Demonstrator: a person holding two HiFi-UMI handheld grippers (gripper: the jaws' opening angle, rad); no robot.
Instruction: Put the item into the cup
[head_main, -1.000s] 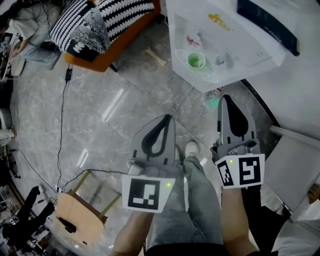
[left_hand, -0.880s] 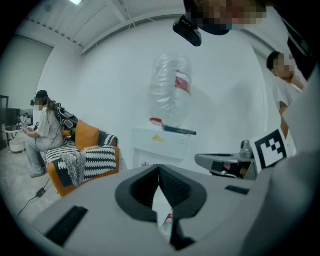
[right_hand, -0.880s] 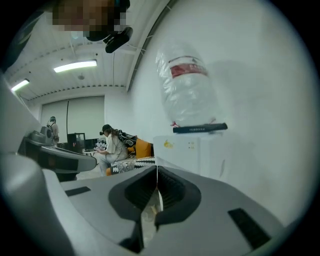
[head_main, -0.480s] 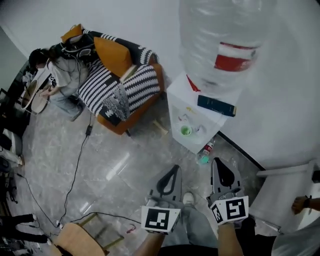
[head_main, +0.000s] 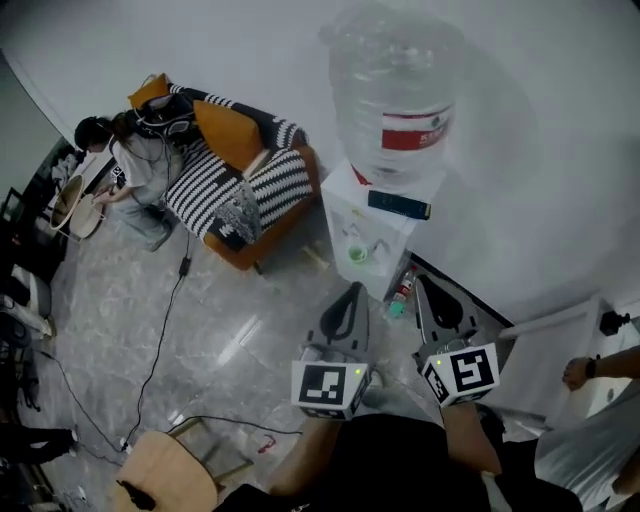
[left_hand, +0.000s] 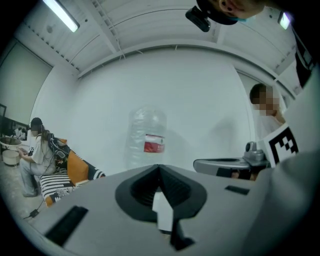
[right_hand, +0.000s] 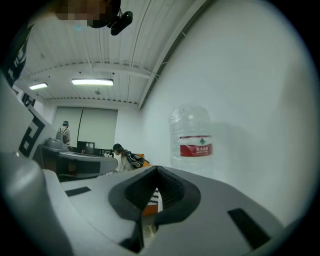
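Holding both jaws together: left gripper, right gripper | cup: head view only

Cup on the dispenser ledge is too small for you to tell its contents. Small bottle at its foot: label unreadable. In both gripper views your jaws hide the dispenser, only the water jug shows. Wooden chair cut by bottom edge; person at right, only a hand

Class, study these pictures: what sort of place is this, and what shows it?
Probably an office or workshop lounge corner: a white water dispenser topped with a large clear plastic bottle, an orange sofa with striped black-and-white cushions, and a glossy grey tiled floor.
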